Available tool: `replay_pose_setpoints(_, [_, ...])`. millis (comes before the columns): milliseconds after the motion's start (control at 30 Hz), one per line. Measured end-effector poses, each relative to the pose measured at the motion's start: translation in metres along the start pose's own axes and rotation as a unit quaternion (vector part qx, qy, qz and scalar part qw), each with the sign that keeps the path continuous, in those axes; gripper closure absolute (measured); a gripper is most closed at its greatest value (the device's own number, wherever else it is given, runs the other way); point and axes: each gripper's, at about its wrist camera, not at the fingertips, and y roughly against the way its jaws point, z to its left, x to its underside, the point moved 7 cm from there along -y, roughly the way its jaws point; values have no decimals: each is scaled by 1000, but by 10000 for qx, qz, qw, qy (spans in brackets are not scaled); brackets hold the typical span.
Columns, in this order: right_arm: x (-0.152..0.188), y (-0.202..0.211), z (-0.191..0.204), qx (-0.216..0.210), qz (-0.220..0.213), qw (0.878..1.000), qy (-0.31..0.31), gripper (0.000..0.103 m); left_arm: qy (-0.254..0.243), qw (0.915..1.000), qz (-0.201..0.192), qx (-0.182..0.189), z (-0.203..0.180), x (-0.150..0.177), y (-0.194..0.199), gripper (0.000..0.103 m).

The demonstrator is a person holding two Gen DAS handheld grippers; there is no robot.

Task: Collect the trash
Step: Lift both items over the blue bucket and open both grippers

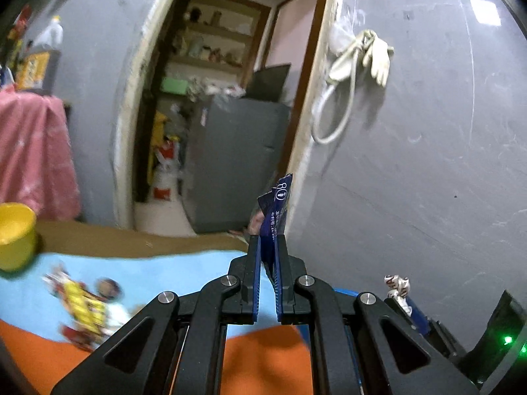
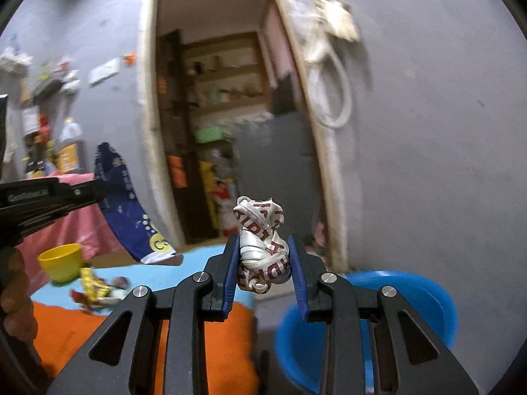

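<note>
Holding one piece of trash in each hand-held gripper, we have both lifted above the bed.

Our left hand-held gripper (image 1: 268, 247) is clenched on a blue wrapper (image 1: 275, 207); our right hand-held gripper (image 2: 263, 250) grasps a crumpled white wrapper with red letters (image 2: 262, 247). Only the right wrist view shows the blue bucket (image 2: 428, 299) low beside the bed (image 2: 204, 339), and the blue wrapper's full length. Both views show the yellow cup (image 1: 14, 233) on the bed.

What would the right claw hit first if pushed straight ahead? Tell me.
Probably the door frame by the grey wall. The right claw, shut on the crumpled white wrapper, points there; nothing nearer shows, but depth is unclear.
</note>
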Motion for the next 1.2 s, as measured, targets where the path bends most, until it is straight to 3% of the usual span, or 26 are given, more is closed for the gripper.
replay_pose_setpoints(133, [11, -5, -38, 470, 303, 9982, -233, 76, 156, 9992, 336, 129, -23, 14, -30, 98])
replay_pose_setpoints(333, [25, -7, -70, 803, 619, 9932, -572, 74, 188, 9947, 1007, 119, -46, 44, -67, 97])
replay_pose_setpoints(467, [35, -17, -80, 960, 944, 9887, -660, 73, 380, 9842, 1728, 47, -45, 74, -91, 96])
replay_pose_setpoints(600, [39, -17, -86, 1035, 1060, 9863, -728, 64, 606, 9724, 2252, -8, -37, 95, -103, 95])
replay_pose_setpoints(933, [33, -15, -90, 1060, 944, 9869, -771, 53, 571, 9754, 2131, -1, -34, 92, -96, 77])
replay_pose_setpoints(1200, [19, -10, -82, 1010, 614, 9904, -710, 47, 281, 9859, 1643, -132, -26, 69, -71, 65])
